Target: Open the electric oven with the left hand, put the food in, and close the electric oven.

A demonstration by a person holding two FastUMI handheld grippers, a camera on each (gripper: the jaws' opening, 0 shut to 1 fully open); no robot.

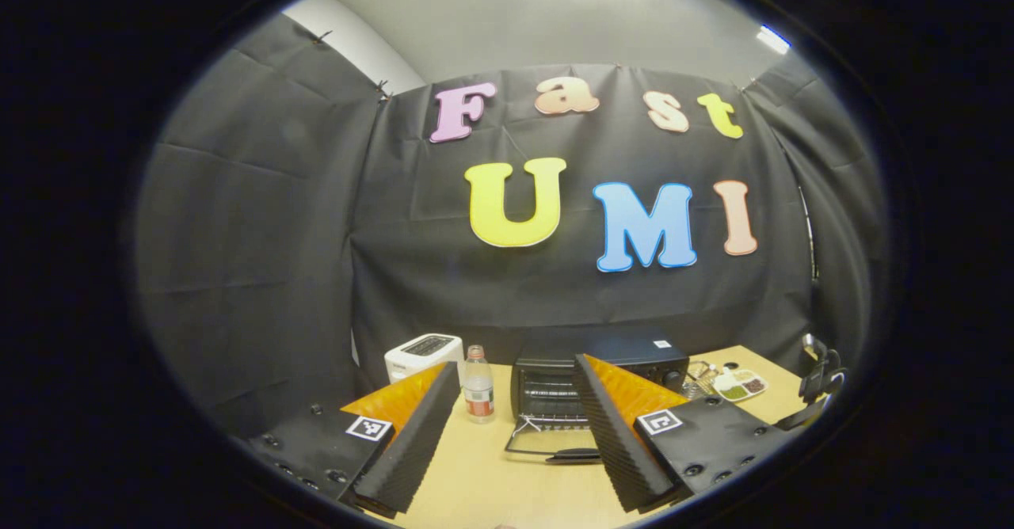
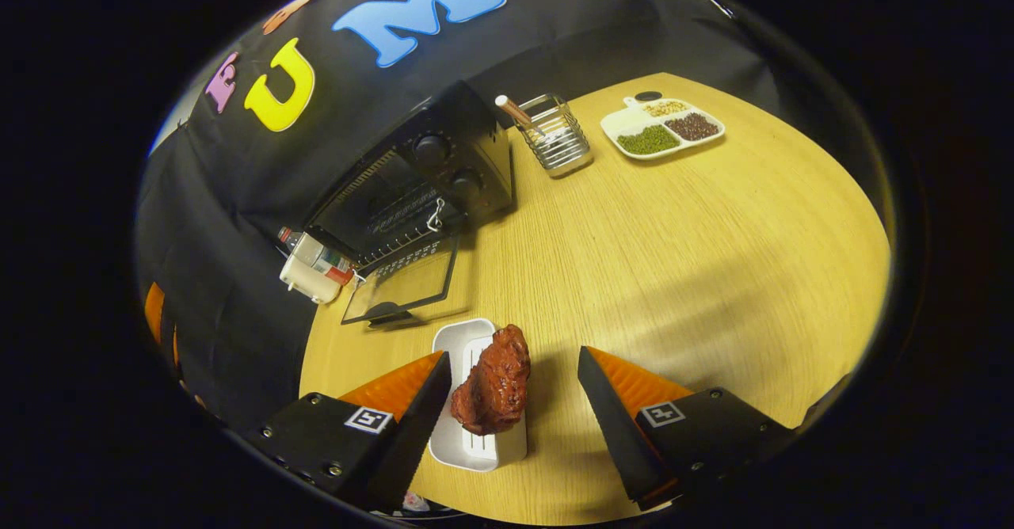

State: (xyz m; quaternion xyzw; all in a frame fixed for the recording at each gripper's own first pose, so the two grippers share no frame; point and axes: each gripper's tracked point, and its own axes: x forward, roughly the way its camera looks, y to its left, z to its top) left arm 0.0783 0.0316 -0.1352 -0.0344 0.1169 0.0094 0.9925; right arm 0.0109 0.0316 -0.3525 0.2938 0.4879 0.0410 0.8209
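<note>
With the black electric oven [image 2: 412, 188] already open, the wide-open, empty right gripper [image 2: 515, 402] should straddle the reddish-brown meat chunk [image 2: 493, 382] on its white rectangular tray [image 2: 463, 442] and squeeze its middle, while the left gripper [image 1: 515, 426] hangs open and empty.

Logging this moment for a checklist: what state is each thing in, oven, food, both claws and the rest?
Electric oven: door dropped fully open.
Meat: on white tray, not gripped.
Right claw: open, straddling the meat.
Left claw: open, empty.
Water bottle: upright, capped.
Divided dish: filled with beans and grains.
</note>
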